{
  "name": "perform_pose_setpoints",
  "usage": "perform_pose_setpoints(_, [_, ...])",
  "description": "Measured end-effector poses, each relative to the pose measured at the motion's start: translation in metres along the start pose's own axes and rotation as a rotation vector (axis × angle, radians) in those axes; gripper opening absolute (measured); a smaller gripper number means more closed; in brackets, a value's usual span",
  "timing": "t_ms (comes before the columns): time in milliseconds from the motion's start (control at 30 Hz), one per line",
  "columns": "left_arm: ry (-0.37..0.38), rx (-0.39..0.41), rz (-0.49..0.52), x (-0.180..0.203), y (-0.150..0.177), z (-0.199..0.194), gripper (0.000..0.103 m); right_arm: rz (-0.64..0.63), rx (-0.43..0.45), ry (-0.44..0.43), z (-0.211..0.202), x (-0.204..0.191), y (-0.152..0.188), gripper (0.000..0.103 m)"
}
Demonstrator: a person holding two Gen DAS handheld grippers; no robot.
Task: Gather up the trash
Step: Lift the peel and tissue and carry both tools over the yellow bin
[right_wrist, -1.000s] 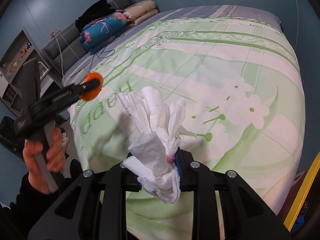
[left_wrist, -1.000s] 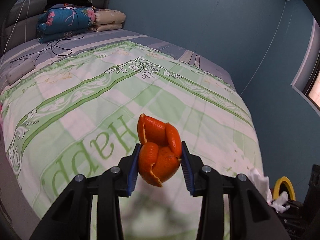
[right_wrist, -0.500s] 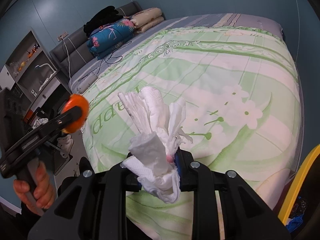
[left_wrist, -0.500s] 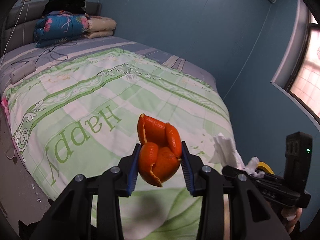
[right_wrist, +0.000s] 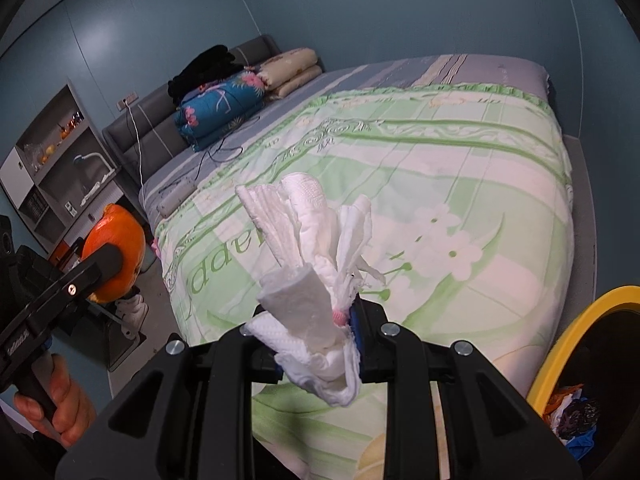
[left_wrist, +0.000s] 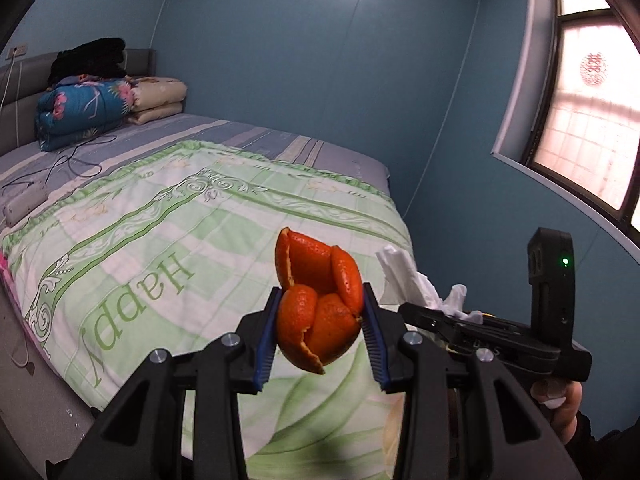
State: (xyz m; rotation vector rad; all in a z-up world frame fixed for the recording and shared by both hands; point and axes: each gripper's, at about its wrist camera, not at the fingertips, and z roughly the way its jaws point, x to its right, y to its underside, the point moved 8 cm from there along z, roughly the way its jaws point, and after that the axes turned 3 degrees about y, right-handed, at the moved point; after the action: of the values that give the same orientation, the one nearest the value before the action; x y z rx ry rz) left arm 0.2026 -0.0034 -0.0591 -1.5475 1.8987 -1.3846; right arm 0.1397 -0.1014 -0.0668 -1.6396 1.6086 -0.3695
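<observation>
L gripper (left_wrist: 320, 332): jaws narrow, blue pads clamped on both sides of orange peel (left_wrist: 318, 304); peel held in air above foot of bed (left_wrist: 168, 248).
R gripper (right_wrist: 318, 344): jaws nearly closed, pinching a wad of white tissue (right_wrist: 308, 276) at its base; loose ends fanned upward, also above the bed.
Step, my read: both pieces picked up, carry to bin came next.
Bin (right_wrist: 572, 320): yellow rim, dark inside, low right in R view, some scraps already in it.
How to do it well: keep both grips tight w/o extra squeeze; bring each load over the opening before release; tissue tails could snag on the rim, so drop from above centre; one hand at a time.
R view only: bin, shelf unit (right_wrist: 52, 164), person's hand (right_wrist: 60, 404) on L handle.
L view only: window (left_wrist: 588, 92), R gripper's body w/ green light.
</observation>
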Motion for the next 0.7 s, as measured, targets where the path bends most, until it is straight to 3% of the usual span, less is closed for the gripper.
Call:
perform_pose_setpoints(400, [0.051, 0.022, 0.11, 0.064, -0.003, -0.006, 0.036, 0.035, 0.091, 0.045, -0.048, 0.034, -0.005, 0.023])
perform_pose_setpoints(700, [0.178, -0.01, 0.177, 0.127, 0.003, 0.022, 0.036, 0.153, 0.159, 0.218, -0.098, 0.113, 0.004, 0.023])
